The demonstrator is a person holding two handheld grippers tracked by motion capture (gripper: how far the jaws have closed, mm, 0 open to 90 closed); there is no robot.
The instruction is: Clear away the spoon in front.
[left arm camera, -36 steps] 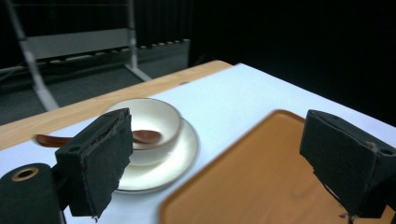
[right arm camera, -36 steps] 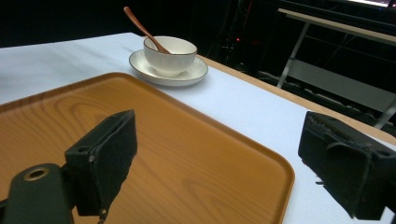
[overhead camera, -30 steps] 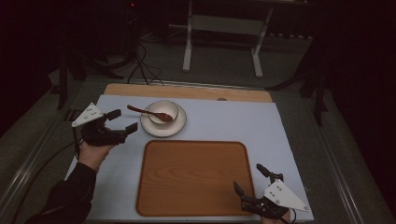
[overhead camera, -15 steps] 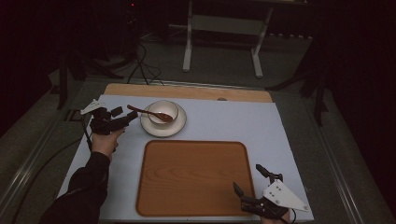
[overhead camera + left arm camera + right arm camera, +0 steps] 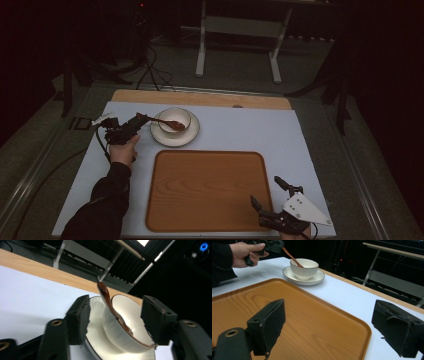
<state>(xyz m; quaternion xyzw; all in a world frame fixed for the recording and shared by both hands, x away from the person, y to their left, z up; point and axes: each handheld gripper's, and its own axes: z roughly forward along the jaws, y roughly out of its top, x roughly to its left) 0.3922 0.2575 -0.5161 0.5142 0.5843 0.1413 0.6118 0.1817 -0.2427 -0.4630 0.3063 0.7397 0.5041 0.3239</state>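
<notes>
A white bowl (image 5: 182,114) stands on a white saucer (image 5: 163,135) at the back left of the table. In it leans a brown spoon (image 5: 171,123), its handle pointing left. My left gripper (image 5: 136,123) is open at the handle's end. In the left gripper view the spoon (image 5: 107,297) rises between the jaws in front of the bowl (image 5: 126,311), and neither pad touches it. My right gripper (image 5: 265,191) rests open at the front right corner of the wooden tray (image 5: 207,190), with nothing between its fingers (image 5: 270,322).
The tray lies bare on a pale blue mat (image 5: 260,130). A wooden table edge (image 5: 200,97) runs along the back. A cable (image 5: 102,147) trails from the left gripper. Beyond the table stands a metal frame (image 5: 237,30) on a dark floor.
My left gripper has moved right and toward the back, from the mat's left side up to the spoon handle. The right gripper has stayed put.
</notes>
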